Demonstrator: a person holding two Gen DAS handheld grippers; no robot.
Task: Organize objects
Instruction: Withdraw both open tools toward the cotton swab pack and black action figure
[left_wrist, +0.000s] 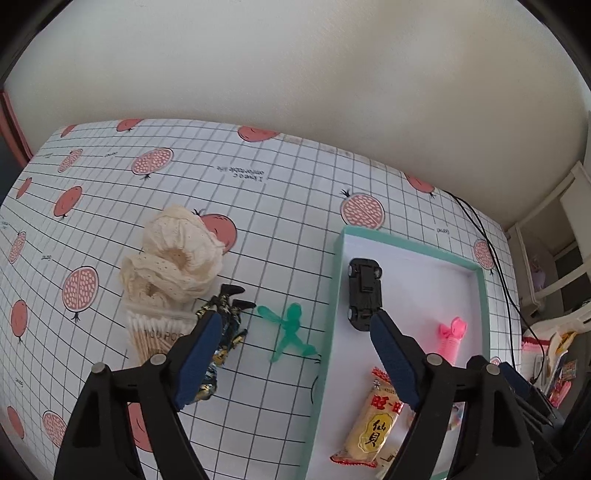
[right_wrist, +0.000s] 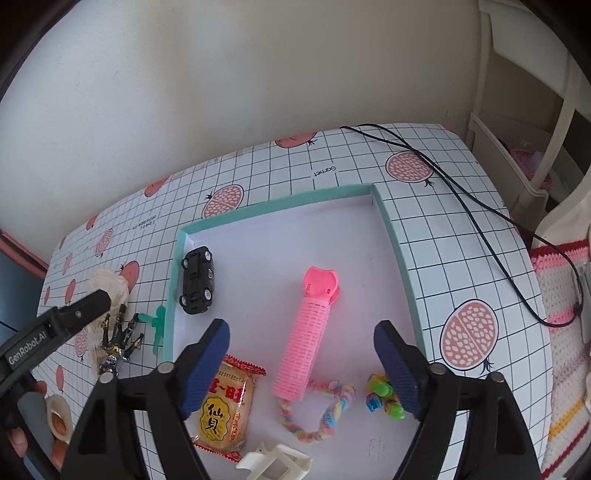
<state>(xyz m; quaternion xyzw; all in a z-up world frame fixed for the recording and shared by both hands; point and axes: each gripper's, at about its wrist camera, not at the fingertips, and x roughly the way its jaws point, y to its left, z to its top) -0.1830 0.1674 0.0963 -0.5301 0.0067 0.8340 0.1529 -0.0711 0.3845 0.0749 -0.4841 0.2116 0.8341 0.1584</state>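
A white tray with a teal rim (left_wrist: 334, 295) (right_wrist: 280, 205) holds a black toy car (left_wrist: 364, 291) (right_wrist: 197, 280), a pink hair roller (left_wrist: 452, 338) (right_wrist: 306, 332), a yellow rice-cracker packet (left_wrist: 369, 424) (right_wrist: 225, 402), a pastel twisted loop (right_wrist: 325, 410) and small coloured pieces (right_wrist: 384, 402). My right gripper (right_wrist: 303, 326) is open above the tray, and the roller lies untouched between its pads. My left gripper (left_wrist: 295, 321) is open over the tray's left rim, above a green toy figure (left_wrist: 291, 332). A black-and-gold figure (left_wrist: 229, 314) lies by its left pad.
Cream lace scrunchies (left_wrist: 177, 258) and a pack of cotton swabs (left_wrist: 155, 332) lie left of the figures on the gridded cloth. A white clip (right_wrist: 277, 461) sits at the tray's near edge. A black cable (right_wrist: 461, 192) crosses the table's right side. A hand (right_wrist: 22, 435) shows at the lower left.
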